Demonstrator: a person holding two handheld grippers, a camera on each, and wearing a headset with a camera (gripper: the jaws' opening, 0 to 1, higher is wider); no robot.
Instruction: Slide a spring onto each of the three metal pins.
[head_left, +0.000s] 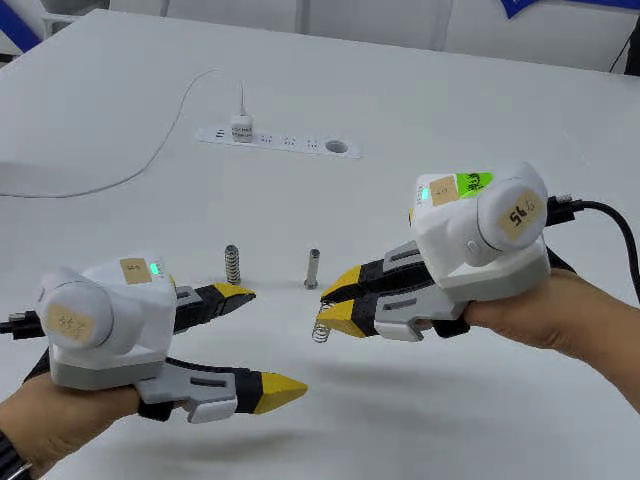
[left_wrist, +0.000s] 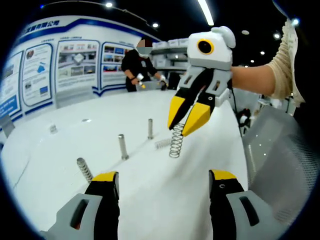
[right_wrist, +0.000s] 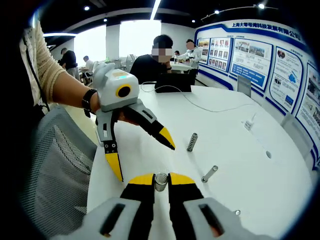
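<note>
My right gripper (head_left: 335, 302) is shut on a small steel spring (head_left: 320, 331), which hangs from its yellow tips just above the white table; the spring (right_wrist: 160, 183) also shows end-on between its jaws. One upright pin (head_left: 232, 264) wears a spring. A bare pin (head_left: 312, 268) stands to its right, just beyond the right gripper's tips. A further bare pin (left_wrist: 150, 128) stands behind the bare pin (left_wrist: 122, 146), with a loose spring (left_wrist: 162, 143) lying beside it. My left gripper (head_left: 258, 340) is open and holds nothing, low at the near left, in front of the sprung pin.
A white power strip (head_left: 275, 140) with a plugged charger and a white cable (head_left: 160, 140) lies further back on the table (head_left: 450, 110). A grey mesh chair (right_wrist: 55, 165) stands at the table's edge. People sit at the far side.
</note>
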